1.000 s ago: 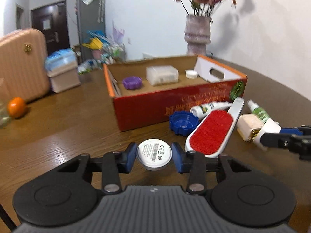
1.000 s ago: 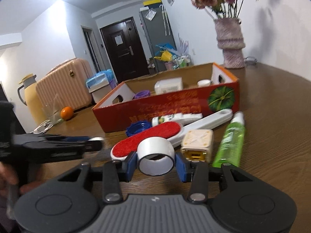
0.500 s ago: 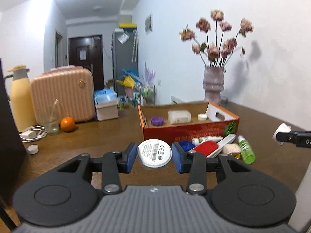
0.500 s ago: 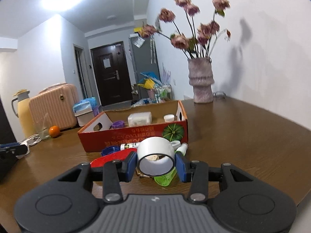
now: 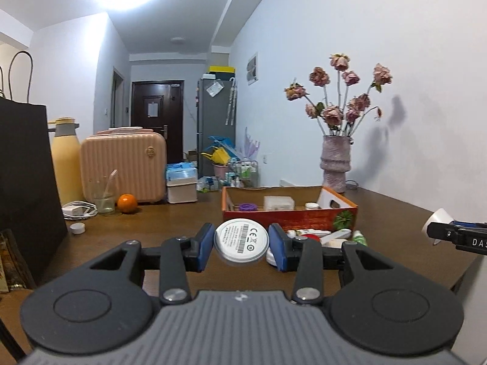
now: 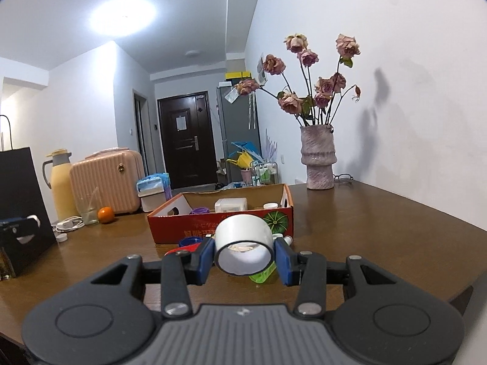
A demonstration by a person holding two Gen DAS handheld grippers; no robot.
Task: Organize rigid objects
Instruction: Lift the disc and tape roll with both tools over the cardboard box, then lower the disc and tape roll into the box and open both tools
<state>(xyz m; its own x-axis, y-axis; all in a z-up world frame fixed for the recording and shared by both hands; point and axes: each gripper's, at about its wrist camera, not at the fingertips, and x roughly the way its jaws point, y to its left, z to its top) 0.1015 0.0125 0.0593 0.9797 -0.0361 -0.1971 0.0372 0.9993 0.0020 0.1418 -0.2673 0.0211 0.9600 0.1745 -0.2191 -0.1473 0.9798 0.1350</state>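
I've pulled both grippers back from the red box (image 6: 219, 224); left gripper (image 5: 241, 245) clamps white disc (image 5: 241, 240), right gripper (image 6: 244, 258) clamps tape roll (image 6: 243, 245).

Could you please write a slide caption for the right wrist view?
Right tool grips a white tape roll above the table, facing the red cardboard box.

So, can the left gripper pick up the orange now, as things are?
Probably not: the left gripper is shut on a round white disc, so its jaws are occupied, and the orange sits well away across the table.
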